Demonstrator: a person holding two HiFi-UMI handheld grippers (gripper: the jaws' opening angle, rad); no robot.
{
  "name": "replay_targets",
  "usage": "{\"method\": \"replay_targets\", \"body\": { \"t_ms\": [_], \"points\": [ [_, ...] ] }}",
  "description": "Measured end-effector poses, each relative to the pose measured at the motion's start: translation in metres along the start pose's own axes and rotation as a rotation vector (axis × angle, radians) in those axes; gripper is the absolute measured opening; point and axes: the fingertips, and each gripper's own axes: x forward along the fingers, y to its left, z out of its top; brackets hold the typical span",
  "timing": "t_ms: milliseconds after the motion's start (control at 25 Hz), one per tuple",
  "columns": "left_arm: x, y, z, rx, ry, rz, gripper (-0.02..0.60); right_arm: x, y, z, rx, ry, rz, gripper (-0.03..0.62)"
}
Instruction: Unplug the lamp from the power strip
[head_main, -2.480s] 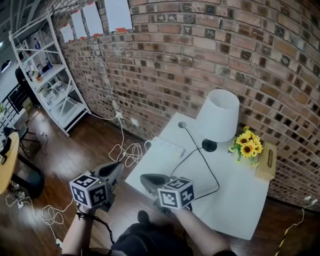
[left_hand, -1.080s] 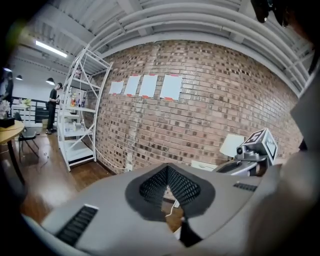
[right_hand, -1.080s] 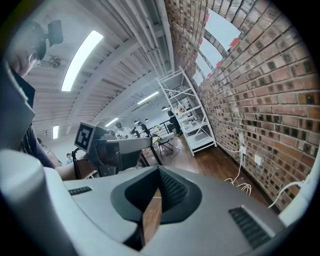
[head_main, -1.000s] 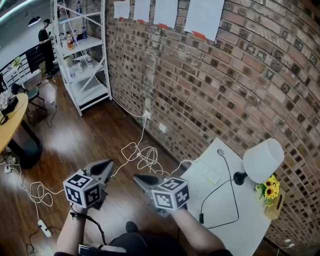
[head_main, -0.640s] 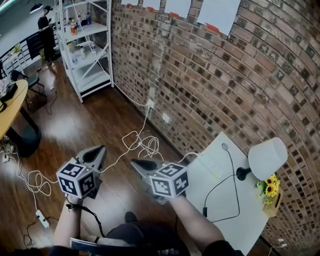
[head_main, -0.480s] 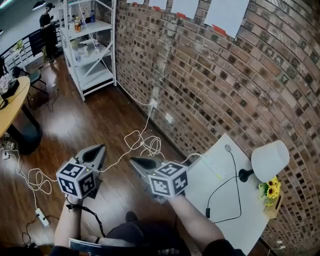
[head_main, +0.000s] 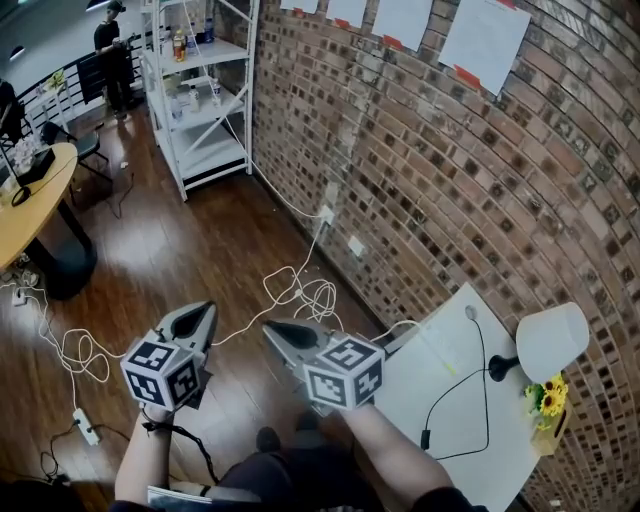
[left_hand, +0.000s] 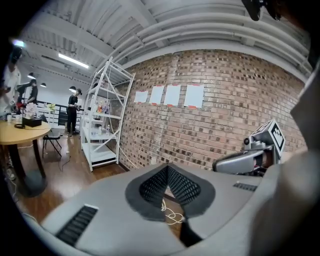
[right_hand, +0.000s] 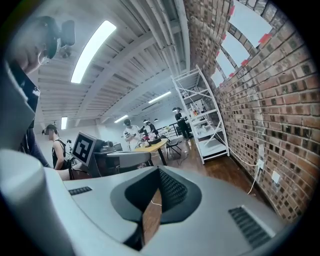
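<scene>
The lamp, with its white shade and dark base, stands on the far corner of a white table at the lower right of the head view, close to the brick wall. A bunch of sunflowers sits just beside its base. A black cord runs from the lamp in a loop across the tabletop. The power strip lies pale along the table's left edge. From this distance it cannot be told whether the plug sits in it. A white cable trails from that edge in loose coils over the wooden floor and up to a wall outlet.

Both grippers are held over the floor to the left of the table, well apart from the lamp and the strip. The left gripper has its jaws drawn together at the tips and nothing is caught between them. Only a thin slit below the tips shows the floor and a bit of cable. The right gripper is likewise closed and empty, with a narrow sliver of floor visible between its pads.

A white shelf unit stands against the wall farther back, with a round wooden table to its left.
</scene>
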Motion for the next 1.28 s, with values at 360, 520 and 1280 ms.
{"method": "replay_targets", "body": {
  "t_ms": [360, 520, 1280],
  "points": [
    [-0.014, 0.003, -0.003, 0.020, 0.037, 0.063, 0.012, 0.019, 0.007, -0.004, 0.006, 0.017, 0.109, -0.002],
    [-0.006, -0.003, 0.000, 0.060, 0.059, 0.091, 0.012, 0.019, -0.003, -0.010, 0.026, 0.045, 0.136, -0.002],
    [0.035, -0.038, 0.011, 0.125, 0.128, 0.119, 0.012, 0.007, -0.044, 0.012, 0.108, -0.003, 0.257, -0.002]
  ]
}}
